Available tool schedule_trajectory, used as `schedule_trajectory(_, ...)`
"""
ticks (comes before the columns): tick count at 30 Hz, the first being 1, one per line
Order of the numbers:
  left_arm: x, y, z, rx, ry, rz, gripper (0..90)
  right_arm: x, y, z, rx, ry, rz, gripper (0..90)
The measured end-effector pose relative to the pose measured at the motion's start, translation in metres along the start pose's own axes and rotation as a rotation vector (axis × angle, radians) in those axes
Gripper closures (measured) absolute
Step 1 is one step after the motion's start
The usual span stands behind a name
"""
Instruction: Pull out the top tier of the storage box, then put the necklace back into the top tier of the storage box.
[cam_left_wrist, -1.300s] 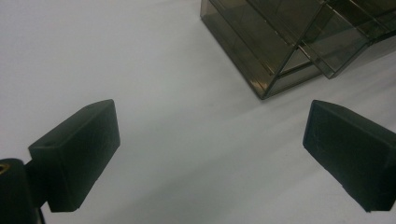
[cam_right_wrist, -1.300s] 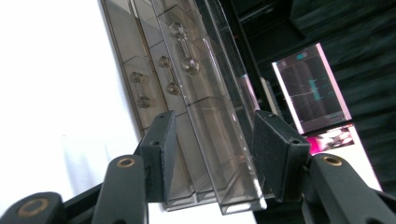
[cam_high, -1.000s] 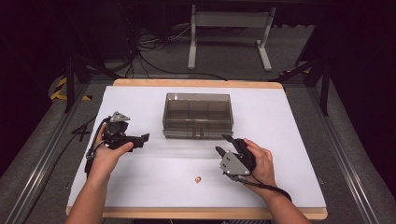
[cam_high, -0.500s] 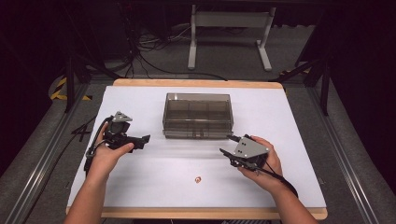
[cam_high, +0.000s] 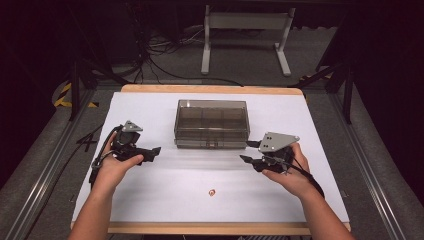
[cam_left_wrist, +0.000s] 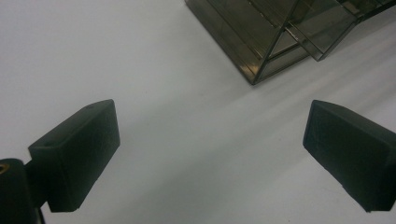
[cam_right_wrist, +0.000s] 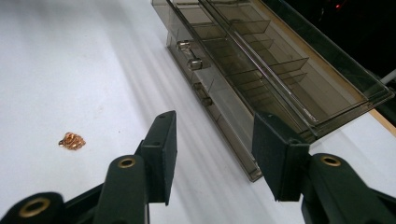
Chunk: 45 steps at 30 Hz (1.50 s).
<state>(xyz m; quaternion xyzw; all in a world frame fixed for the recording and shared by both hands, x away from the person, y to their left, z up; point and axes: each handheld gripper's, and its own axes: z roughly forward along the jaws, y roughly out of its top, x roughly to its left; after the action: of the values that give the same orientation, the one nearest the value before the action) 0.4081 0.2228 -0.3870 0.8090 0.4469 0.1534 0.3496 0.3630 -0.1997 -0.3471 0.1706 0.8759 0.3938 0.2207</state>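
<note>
The clear plastic box sits mid-table, its long axis running left to right, latches facing the person. The left gripper and right gripper flank its front corners, both open and empty, with bare white table around them

White table; beyond it, grey floor cables and metal stand

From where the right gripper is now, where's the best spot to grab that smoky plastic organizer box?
Probably the near right corner of the organizer box, from its right end. The walls there are thin and upright, suiting the right gripper, whose jaws stand open and empty. The small front latches look too small to hold.
</note>
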Motion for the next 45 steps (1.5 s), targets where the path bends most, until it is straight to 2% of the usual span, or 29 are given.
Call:
schedule_trajectory(3,0.0,-0.001,-0.001,0.007,-0.013,0.005,4.6,-0.005,0.002,-0.002,0.015,0.02,0.001,52.1)
schedule_trajectory(6,-0.001,-0.001,-0.001,0.013,-0.016,0.019,4.6,-0.009,0.004,-0.004,0.026,0.039,0.022,52.1)
schedule_trajectory(11,-0.002,0.0,0.0,0.014,-0.021,0.027,4.6,-0.019,0.008,-0.003,0.039,0.05,0.042,51.2)
schedule_trajectory(16,0.0,0.0,-0.001,0.012,-0.014,0.016,4.6,-0.026,0.013,-0.001,0.035,0.072,0.037,52.4)
schedule_trajectory(27,0.002,-0.001,-0.004,0.01,-0.016,0.017,4.5,-0.038,0.022,0.012,0.088,0.113,0.04,52.4)
schedule_trajectory(35,0.002,-0.003,-0.006,0.007,-0.012,0.015,4.5,-0.044,0.03,0.018,0.132,0.138,0.001,56.9)
schedule_trajectory(38,0.003,-0.003,-0.007,0.011,-0.009,0.015,4.6,-0.05,0.033,0.021,0.157,0.169,-0.007,60.3)
schedule_trajectory(45,0.004,-0.006,-0.009,0.013,-0.009,0.015,4.6,-0.055,0.037,0.031,0.195,0.181,-0.036,65.9)
